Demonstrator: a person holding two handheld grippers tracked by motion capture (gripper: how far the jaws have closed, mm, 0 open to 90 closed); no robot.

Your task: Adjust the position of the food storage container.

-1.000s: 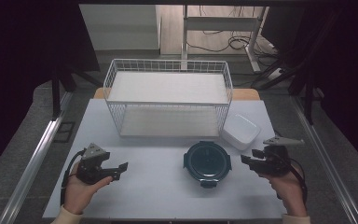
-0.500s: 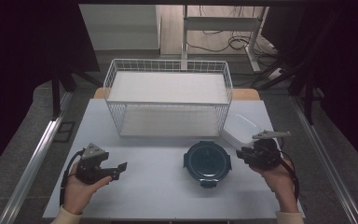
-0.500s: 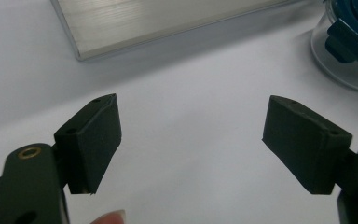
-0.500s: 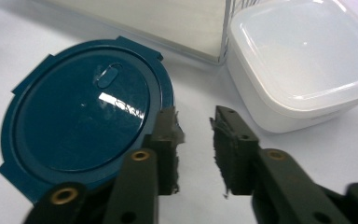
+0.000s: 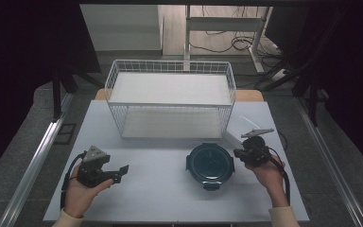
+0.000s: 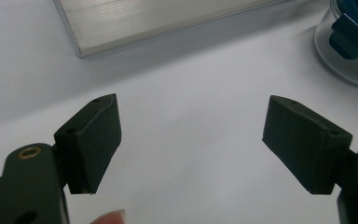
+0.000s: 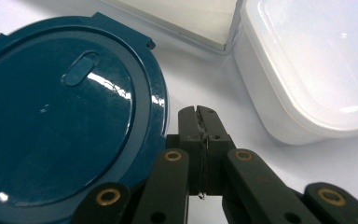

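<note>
Lid [image 7: 65, 126] risked being shoved aside: right hand-held gripper [image 7: 199, 112] sat pinched empty beside its rim; left hand-held gripper [image 6: 191, 140] gaped wide.

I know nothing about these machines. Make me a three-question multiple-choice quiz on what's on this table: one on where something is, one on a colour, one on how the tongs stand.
1. Where does the round container sit?
A. inside the wire basket
B. on the table in front of the wire basket
C. on top of the white box

2. What colour is the round container's lid?
A. dark blue-green
B. red
C. yellow

3. How do the right tongs stand?
A. wide open
C. gripping the white box
B. closed with nothing between them

Answers:
1 B: in the high view it lies on the white table, nearer the person than the wire basket.
2 A: the right gripper view shows a glossy teal lid.
3 B: their pads meet, beside the lid and clear of the white box.
</note>
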